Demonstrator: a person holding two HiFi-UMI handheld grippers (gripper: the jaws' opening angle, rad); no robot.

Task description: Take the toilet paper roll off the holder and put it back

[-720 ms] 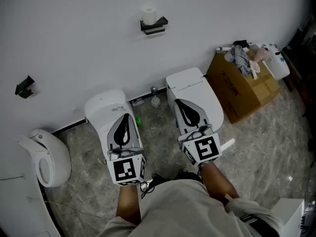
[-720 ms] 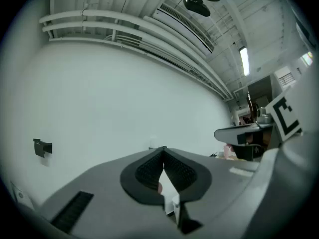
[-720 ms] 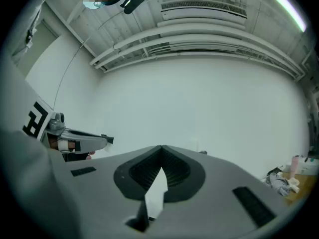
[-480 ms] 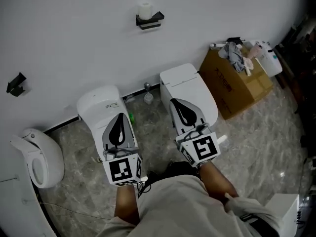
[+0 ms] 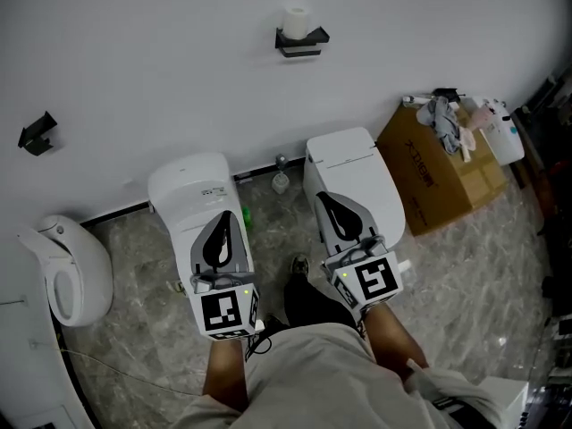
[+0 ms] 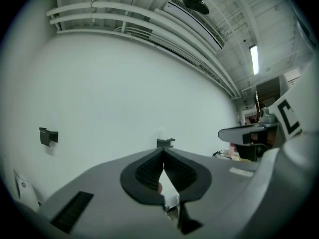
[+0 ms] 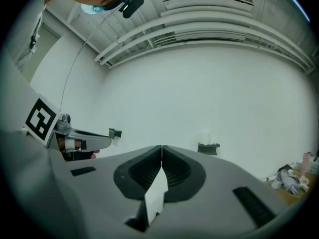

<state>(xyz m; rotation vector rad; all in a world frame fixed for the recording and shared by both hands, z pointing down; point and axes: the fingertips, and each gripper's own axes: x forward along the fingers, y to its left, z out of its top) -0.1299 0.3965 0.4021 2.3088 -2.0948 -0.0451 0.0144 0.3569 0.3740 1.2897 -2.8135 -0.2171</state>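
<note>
We are standing in a bare room and facing a white wall, with a gripper in each hand. The toilet paper roll (image 5: 296, 21) is sitting upright on a small dark holder (image 5: 302, 45) fixed to the wall. It is well ahead of us and well apart from both grippers. We are judging this to be the approach step, because nothing is being touched and the roll has not yet been lifted off.

The left gripper (image 5: 224, 214) is showing its jaws closed, tips meeting, with nothing between them. The right gripper (image 5: 323, 195) is likewise keeping its jaws pressed together and empty.

We are holding both grippers close in front of our body, side by side, on bent forearms. Both are pointing level toward the wall, with their marker cubes facing up.

Beneath them, the left toilet (image 5: 183, 186) and the right toilet (image 5: 350, 155) are standing against the wall. A cardboard box (image 5: 433, 172) is sitting further right.

For the next move, we are judging that we need to step forward between the toilets. One gripper then needs raising to the holder's height, with its jaws opened wide enough to span the roll. The right gripper seems better placed, since in its own view the holder is lying just right of its jaw line.
</note>
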